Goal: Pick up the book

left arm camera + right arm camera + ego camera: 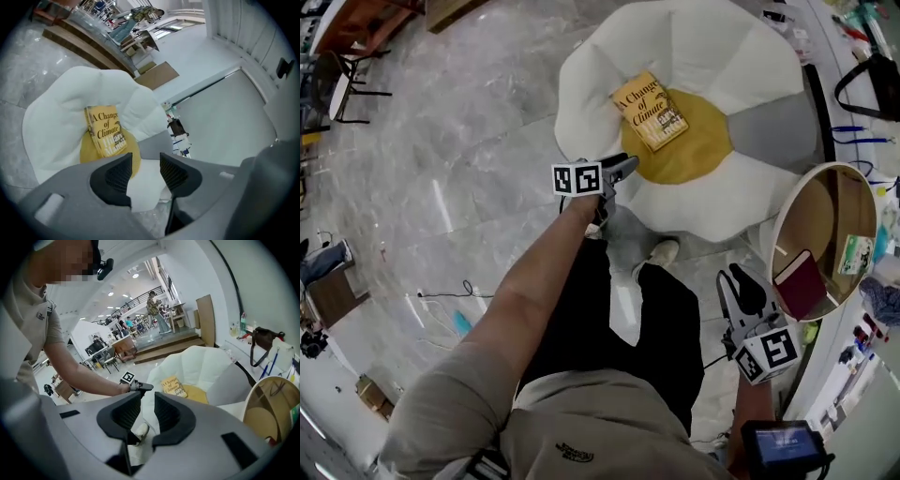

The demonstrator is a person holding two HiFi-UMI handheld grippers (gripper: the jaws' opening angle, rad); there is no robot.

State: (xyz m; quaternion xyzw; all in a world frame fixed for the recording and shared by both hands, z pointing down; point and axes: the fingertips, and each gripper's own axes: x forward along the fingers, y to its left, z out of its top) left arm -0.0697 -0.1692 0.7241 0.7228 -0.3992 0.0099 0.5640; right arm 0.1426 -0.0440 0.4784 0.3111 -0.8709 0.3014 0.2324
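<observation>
The book (pixel 650 111) is a thin yellow paperback with a smooth cover and dark letters. It lies flat, cover up, on a low soft seat (pixel 581 84) shaped like a flower. The seat has puffy white petals of matte cloth, one grey petal, and a round mustard-yellow centre. The book rests on the upper left part of this yellow centre, and one corner reaches onto a white petal.

The seat stands on a floor (pixel 459 178) of polished grey stone with pale veins, which reflects the lamps. To the right is a round wooden stand (pixel 776 234) with a light rim, and a dark red book (pixel 802 286) leans inside it. The gripper views show a big open hall with white walls, wooden steps, desks and chairs far behind.

In the head view the long axis of the book runs from upper left to lower right. The top of the cover points away from the person, toward the back of the seat, so the title reads nearly upright for them.

The left gripper (pixel 619 169) is at the front edge of the seat, near the book but apart from it. Its ribbed black jaws stand apart with nothing between them. The right gripper (pixel 741 286) is low beside the wooden stand, well apart from the book. Its jaws leave a narrow gap and clamp nothing.
</observation>
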